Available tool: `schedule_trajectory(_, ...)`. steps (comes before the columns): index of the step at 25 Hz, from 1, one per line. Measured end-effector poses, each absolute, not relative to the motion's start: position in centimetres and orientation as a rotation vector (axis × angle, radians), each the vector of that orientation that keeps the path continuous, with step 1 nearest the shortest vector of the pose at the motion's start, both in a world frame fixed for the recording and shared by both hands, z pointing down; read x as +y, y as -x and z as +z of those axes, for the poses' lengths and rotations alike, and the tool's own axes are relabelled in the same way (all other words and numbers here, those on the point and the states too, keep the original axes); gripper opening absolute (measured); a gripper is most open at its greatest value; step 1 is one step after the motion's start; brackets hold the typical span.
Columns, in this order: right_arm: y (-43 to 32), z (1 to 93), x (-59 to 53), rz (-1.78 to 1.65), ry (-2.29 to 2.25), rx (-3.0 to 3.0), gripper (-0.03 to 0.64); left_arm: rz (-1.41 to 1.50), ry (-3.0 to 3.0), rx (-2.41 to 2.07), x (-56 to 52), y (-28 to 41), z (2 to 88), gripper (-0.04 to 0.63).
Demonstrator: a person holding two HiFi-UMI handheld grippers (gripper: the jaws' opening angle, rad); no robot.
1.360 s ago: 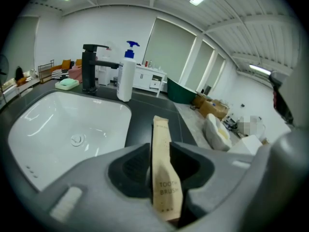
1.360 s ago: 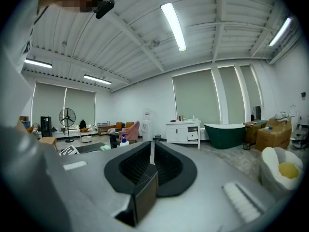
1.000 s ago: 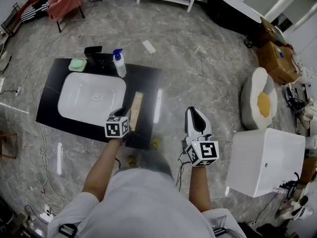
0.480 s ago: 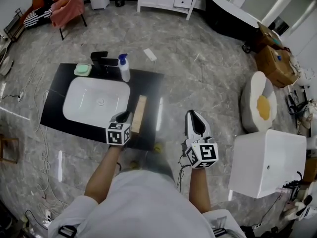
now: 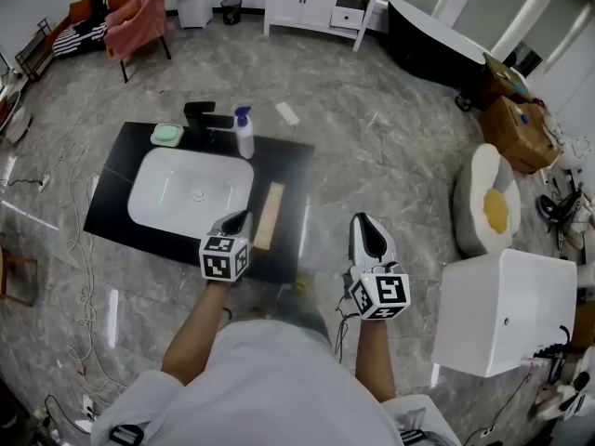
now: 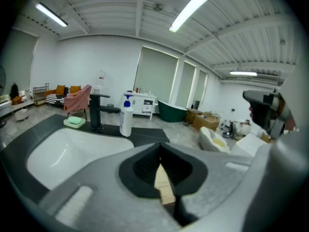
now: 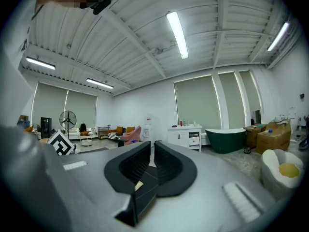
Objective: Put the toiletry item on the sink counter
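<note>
The toiletry item, a long tan box (image 5: 270, 216), lies flat on the black sink counter (image 5: 119, 173), just right of the white basin (image 5: 191, 189). My left gripper (image 5: 238, 219) hovers at the box's near left side with its jaws shut and nothing between them. In the left gripper view the box (image 6: 164, 187) shows as a tan sliver below the closed left gripper (image 6: 159, 146). My right gripper (image 5: 364, 223) hangs over the floor to the right of the counter, shut and empty, and in its own view the right gripper (image 7: 151, 146) points across the room.
A black faucet (image 5: 201, 119), a white pump bottle (image 5: 244, 134) and a green soap dish (image 5: 166, 135) stand along the counter's far edge. On the floor to the right are a white cabinet (image 5: 507, 309), an egg-shaped cushion (image 5: 491, 203) and cardboard boxes (image 5: 516, 110).
My left gripper's jaws have closed beside the tan box, which stays flat on the counter. The head view has shifted a little. The right gripper has hardly moved.
</note>
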State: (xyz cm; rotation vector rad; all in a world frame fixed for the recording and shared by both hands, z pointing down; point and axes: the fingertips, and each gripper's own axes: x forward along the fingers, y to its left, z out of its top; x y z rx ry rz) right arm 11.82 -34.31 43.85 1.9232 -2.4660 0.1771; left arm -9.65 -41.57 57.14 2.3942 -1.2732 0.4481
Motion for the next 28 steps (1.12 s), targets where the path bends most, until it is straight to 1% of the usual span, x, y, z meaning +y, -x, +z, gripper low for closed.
schedule_trajectory(9,-11.4,43.5,-32.0,0.171,-1.947,-2.458,0.026,0.421,-2.488,-1.291,-39.6,10.5,53.1,-0.002)
schedule_trajectory(18,-11.0,42.9,-30.1,0.154,-1.962,-2.452,0.026,0.294,-2.552,-1.28,-37.9,10.6,48.2,-0.002)
schedule_trajectory(28,-10.2,42.4,-28.5,0.131,-1.976,-2.441,0.026,0.278,-2.653,-1.317,-35.2,11.7,44.7,-0.002)
